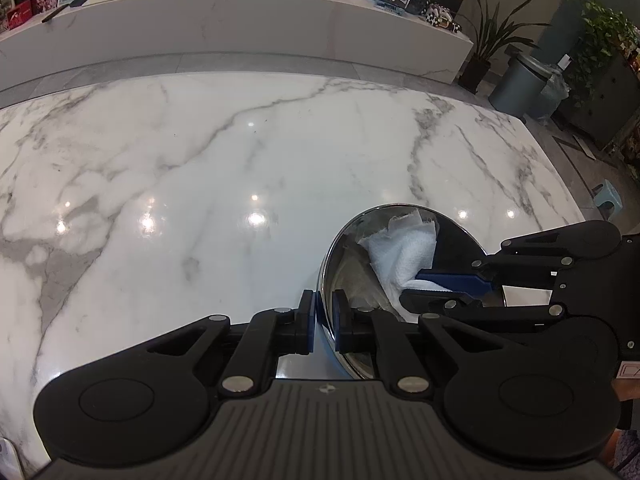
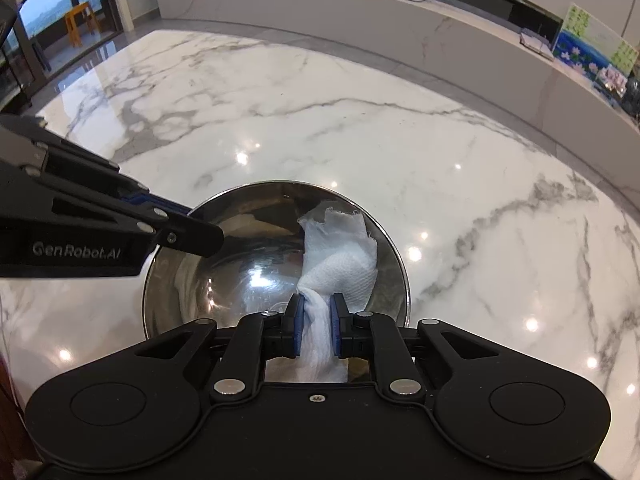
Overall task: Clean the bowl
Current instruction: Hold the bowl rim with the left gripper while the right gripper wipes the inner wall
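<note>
A shiny steel bowl [image 2: 224, 264] sits on the white marble table [image 2: 360, 128]. My left gripper [image 1: 324, 322] is shut on the bowl's rim [image 1: 325, 264], one pad outside and one inside; in the right wrist view it [image 2: 188, 220] reaches in from the left onto the rim. My right gripper [image 2: 316, 330] is shut on a white paper towel [image 2: 340, 256], which lies against the bowl's inner wall on the right side. In the left wrist view the right gripper [image 1: 424, 284] comes in from the right, with the towel [image 1: 400, 256] inside the bowl.
The marble table [image 1: 200, 168] stretches wide beyond the bowl. A long white ledge [image 1: 240, 28] with boxes, a router and pictures runs behind it. Potted plants [image 1: 492, 36] and a grey bin [image 1: 520, 80] stand at the far right.
</note>
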The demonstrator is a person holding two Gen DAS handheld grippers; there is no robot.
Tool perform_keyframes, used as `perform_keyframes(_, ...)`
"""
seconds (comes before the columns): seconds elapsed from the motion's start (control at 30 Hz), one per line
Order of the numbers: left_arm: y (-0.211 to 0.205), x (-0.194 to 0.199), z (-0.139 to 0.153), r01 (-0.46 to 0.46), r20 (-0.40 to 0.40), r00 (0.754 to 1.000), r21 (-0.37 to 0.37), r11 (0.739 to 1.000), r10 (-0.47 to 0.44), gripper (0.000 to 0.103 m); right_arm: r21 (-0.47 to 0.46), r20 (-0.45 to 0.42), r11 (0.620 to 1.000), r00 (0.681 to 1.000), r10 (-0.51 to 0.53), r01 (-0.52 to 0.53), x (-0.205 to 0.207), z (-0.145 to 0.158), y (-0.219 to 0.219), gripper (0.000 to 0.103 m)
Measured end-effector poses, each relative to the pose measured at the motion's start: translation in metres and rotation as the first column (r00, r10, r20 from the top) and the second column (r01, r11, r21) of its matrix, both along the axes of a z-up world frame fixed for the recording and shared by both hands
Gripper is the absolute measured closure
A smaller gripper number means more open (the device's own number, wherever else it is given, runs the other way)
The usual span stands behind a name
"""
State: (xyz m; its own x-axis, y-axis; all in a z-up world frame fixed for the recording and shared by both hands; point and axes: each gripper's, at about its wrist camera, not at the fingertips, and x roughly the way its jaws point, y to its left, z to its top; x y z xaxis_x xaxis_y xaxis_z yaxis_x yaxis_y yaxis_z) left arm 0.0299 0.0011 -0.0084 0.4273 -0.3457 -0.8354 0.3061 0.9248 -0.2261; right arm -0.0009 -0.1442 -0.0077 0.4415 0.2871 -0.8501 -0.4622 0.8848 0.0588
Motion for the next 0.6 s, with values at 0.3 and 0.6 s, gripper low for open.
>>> perform_keyframes(0.3,-0.001,0.001,-0.002,-0.001,-0.011,1.000,-0.007,1.000,0.001,0.096,0.153,-0.059,0.987,0.997,0.046,-0.037,0.004,-0.001,0.004,0.090)
perform_keyframes(0.6,-0.006,0.000,-0.006,0.010,-0.027,1.000,0.026,1.000,-0.010,0.096,0.133,-0.081,0.985,0.990,0.118,-0.106,-0.002,0.003,0.017,0.091)
